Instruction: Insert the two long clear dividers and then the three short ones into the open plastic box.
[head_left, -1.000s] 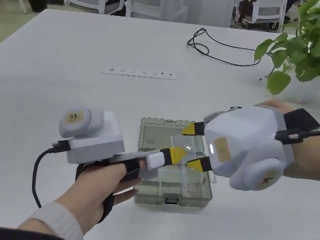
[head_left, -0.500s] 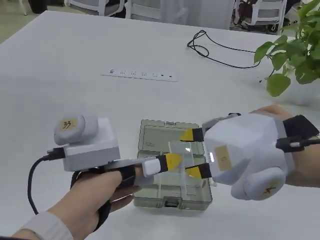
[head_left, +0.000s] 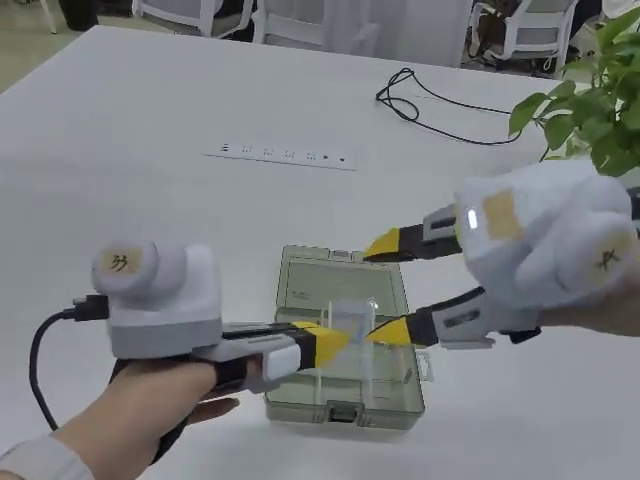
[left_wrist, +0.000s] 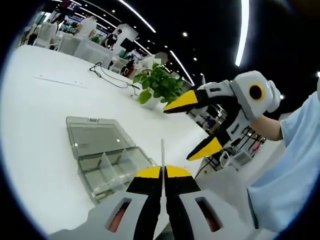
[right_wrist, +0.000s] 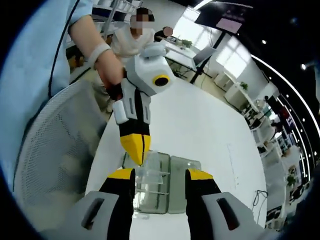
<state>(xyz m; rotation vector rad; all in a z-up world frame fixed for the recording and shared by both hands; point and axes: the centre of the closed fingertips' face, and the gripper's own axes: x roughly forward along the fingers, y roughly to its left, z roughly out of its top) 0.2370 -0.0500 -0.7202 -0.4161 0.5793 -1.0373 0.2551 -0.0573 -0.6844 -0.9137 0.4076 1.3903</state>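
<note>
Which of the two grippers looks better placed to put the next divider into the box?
Left. The left gripper is shut on a clear divider over the box; the right gripper is open and holds nothing.

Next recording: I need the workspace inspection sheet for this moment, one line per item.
Surface: white table.
Job's things: open box, lid laid flat, some dividers already in its base; one clear divider held above it.
Clutter: power strip, far side of the box.
Grippers: left gripper shut on the divider; right gripper open, over the box.
Cables: black cable looped at the far side; black lead from the left gripper.
Surroundings: plant at right; chairs beyond the table.
</note>
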